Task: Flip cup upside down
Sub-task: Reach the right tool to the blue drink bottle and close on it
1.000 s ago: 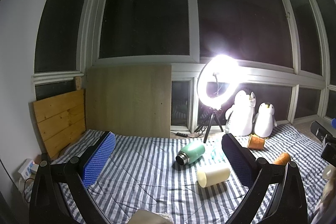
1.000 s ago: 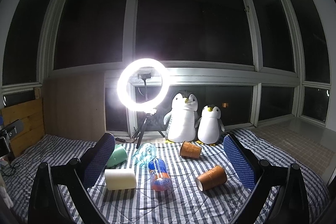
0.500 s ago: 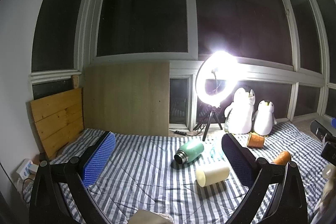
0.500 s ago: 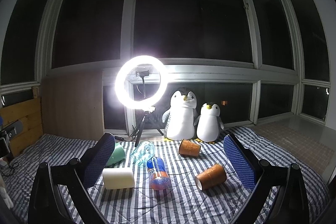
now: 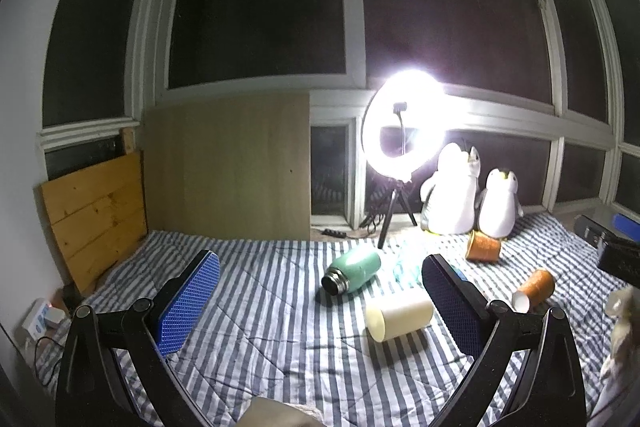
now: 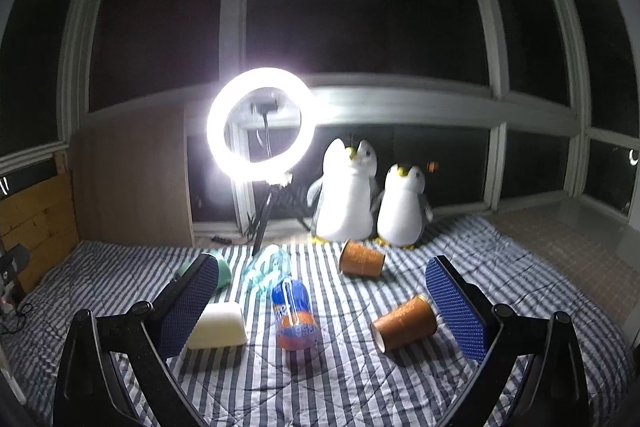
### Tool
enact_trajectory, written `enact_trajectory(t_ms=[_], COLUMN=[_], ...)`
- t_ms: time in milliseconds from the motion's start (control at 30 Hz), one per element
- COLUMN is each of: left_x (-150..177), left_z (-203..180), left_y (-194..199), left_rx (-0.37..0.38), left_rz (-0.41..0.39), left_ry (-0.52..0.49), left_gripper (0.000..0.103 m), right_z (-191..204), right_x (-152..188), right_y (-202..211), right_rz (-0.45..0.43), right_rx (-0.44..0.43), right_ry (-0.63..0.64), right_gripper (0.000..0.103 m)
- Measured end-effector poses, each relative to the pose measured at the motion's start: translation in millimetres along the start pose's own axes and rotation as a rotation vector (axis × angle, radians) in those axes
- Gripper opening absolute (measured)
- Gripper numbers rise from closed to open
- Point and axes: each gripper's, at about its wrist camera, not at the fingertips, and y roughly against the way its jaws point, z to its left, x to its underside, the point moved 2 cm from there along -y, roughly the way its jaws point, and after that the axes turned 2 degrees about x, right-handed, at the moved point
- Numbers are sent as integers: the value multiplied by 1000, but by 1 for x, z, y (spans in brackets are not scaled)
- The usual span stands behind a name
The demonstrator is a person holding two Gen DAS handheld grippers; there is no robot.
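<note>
Two orange paper cups lie on their sides on the striped blanket. The nearer cup [image 6: 404, 323] [image 5: 534, 289] points its white mouth toward me, just left of my right gripper's right finger. The farther cup [image 6: 361, 259] [image 5: 483, 247] rests in front of the penguins. A cream cup [image 5: 399, 313] [image 6: 218, 325] also lies on its side. My right gripper [image 6: 324, 307] is open and holds nothing. My left gripper [image 5: 320, 303] is open too, with the cream cup just inside its right finger [image 5: 452, 301].
A green flask [image 5: 352, 271], a clear bottle [image 6: 266, 265] and a blue-orange soda bottle [image 6: 294, 315] lie on the striped blanket [image 6: 340, 387]. A lit ring light [image 6: 260, 123] on a tripod and two plush penguins [image 6: 372, 203] stand at the back. Wooden boards [image 5: 96, 211] lean on the left.
Both grippers have tilted down and moved slightly forward, so the objects on the blanket sit a little higher and larger in view. Nothing on the blanket has moved.
</note>
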Motion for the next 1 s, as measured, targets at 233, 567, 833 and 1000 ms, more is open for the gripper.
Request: enact_trajectory(t_ms=[233, 567, 833, 1000], left_x=[11, 27, 30, 36], left_z=[-5, -14, -11, 5], left_y=[-26, -68, -88, -90], left_rx=[-1, 5, -58, -125], left_rz=[67, 180, 249, 285], left_ry=[1, 7, 18, 60], left_gripper=[102, 102, 102, 102], right_z=[-6, -8, -6, 6], right_x=[5, 15, 6, 16], right_y=[-51, -135, -230, -294], right_rz=[134, 336, 519, 688], right_rx=[-54, -108, -198, -251], right_ry=[12, 28, 2, -12], right_gripper=[102, 102, 91, 52])
